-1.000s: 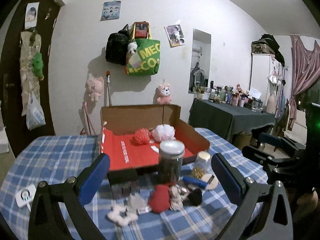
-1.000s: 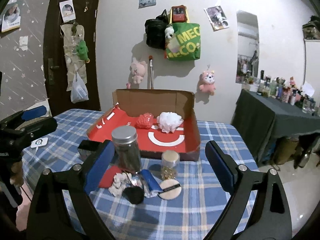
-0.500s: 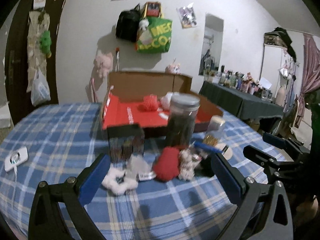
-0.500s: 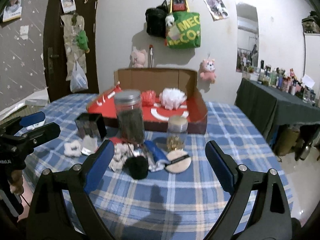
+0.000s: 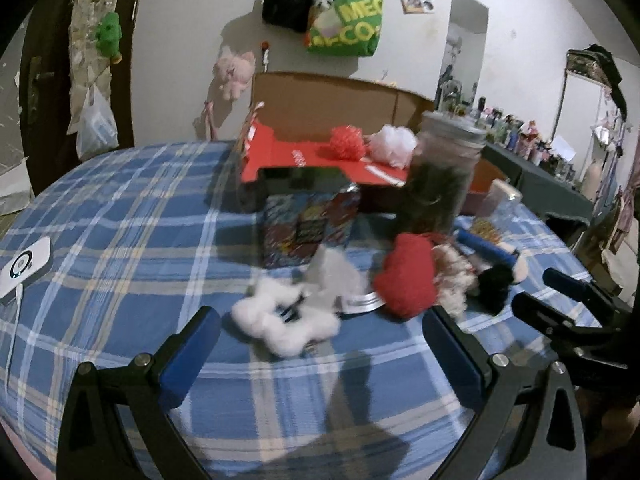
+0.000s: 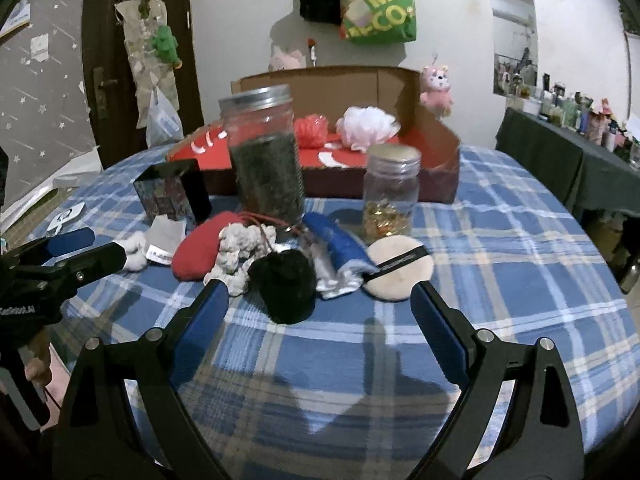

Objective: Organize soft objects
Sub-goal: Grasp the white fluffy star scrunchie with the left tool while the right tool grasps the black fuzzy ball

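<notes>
Soft items lie in a row on the blue plaid table: a white fluffy scrunchie [image 5: 286, 320], a red plush [image 5: 408, 278], a cream knit piece [image 6: 240, 250], a black pompom [image 6: 286, 284], a blue-and-white cloth [image 6: 338, 256] and a round powder puff [image 6: 400, 268]. A red pouf [image 5: 347, 142] and a white pouf [image 5: 394, 140] sit in the open red-lined cardboard box [image 6: 436, 168]. My left gripper [image 5: 320, 344] is open, just short of the white scrunchie. My right gripper [image 6: 320, 316] is open, just short of the black pompom.
A tall jar of dark contents [image 6: 266, 156], a small jar with gold bits [image 6: 392, 188] and a patterned dark box [image 5: 308, 228] stand between the soft items and the cardboard box. A white device [image 5: 24, 262] lies at the table's left.
Both grippers have come lower and closer to the row of soft items; the items now fill the space just beyond the open fingers. Nothing has been picked up.
</notes>
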